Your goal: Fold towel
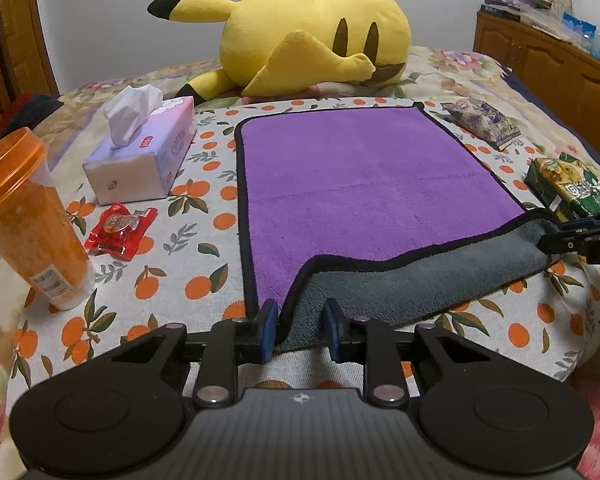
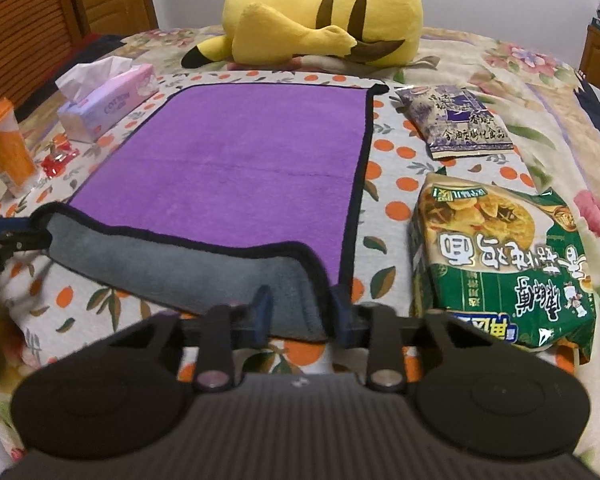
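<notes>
A purple towel (image 1: 364, 176) with a black hem and a grey underside lies flat on the orange-print cloth; it also shows in the right wrist view (image 2: 244, 168). Its near edge is turned up, showing the grey side (image 1: 412, 284). My left gripper (image 1: 300, 330) stands at the near left corner, jaws apart, with the grey corner between the blue pads. My right gripper (image 2: 302, 314) stands at the near right corner, jaws apart around the grey fold (image 2: 204, 264). Each gripper shows at the edge of the other's view, pinching nothing visibly.
A yellow plush (image 1: 316, 36) lies beyond the towel. A tissue box (image 1: 144, 152), an orange cup (image 1: 28, 216) and a red candy wrapper (image 1: 120, 230) sit to the left. A purple snack bag (image 2: 456, 120) and a green noodle packet (image 2: 500, 264) lie to the right.
</notes>
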Demonstrator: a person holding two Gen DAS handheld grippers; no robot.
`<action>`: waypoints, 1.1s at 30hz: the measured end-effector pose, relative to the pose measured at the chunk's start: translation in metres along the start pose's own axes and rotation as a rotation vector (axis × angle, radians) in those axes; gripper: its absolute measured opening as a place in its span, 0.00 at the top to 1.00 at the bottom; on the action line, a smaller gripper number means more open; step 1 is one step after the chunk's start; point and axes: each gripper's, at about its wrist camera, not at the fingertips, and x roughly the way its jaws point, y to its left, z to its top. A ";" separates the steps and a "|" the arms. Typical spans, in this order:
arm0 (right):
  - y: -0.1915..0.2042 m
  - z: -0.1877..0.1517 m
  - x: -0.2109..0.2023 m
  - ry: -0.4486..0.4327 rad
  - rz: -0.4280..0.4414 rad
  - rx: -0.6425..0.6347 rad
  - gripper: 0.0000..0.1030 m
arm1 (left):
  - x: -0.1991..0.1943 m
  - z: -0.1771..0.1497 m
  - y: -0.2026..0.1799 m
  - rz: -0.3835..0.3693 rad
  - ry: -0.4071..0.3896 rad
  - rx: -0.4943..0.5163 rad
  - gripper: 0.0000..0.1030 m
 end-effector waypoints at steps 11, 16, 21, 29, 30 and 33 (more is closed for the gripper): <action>-0.001 0.001 -0.002 -0.018 -0.005 -0.009 0.90 | -0.005 0.001 0.005 -0.009 -0.036 -0.015 0.93; -0.002 0.002 -0.004 -0.042 -0.007 -0.014 0.91 | -0.013 0.004 0.004 -0.007 -0.079 -0.016 0.93; -0.003 0.005 -0.008 -0.077 -0.013 -0.012 0.91 | -0.023 0.008 0.003 -0.007 -0.127 -0.016 0.94; -0.006 0.009 -0.014 -0.126 -0.012 -0.007 0.91 | -0.037 0.012 0.002 -0.009 -0.188 -0.018 0.94; -0.007 0.010 -0.014 -0.130 -0.012 -0.006 0.91 | -0.038 0.013 0.001 -0.011 -0.194 -0.017 0.94; -0.008 0.012 -0.016 -0.147 -0.010 -0.006 0.91 | -0.042 0.014 0.000 -0.011 -0.214 -0.016 0.94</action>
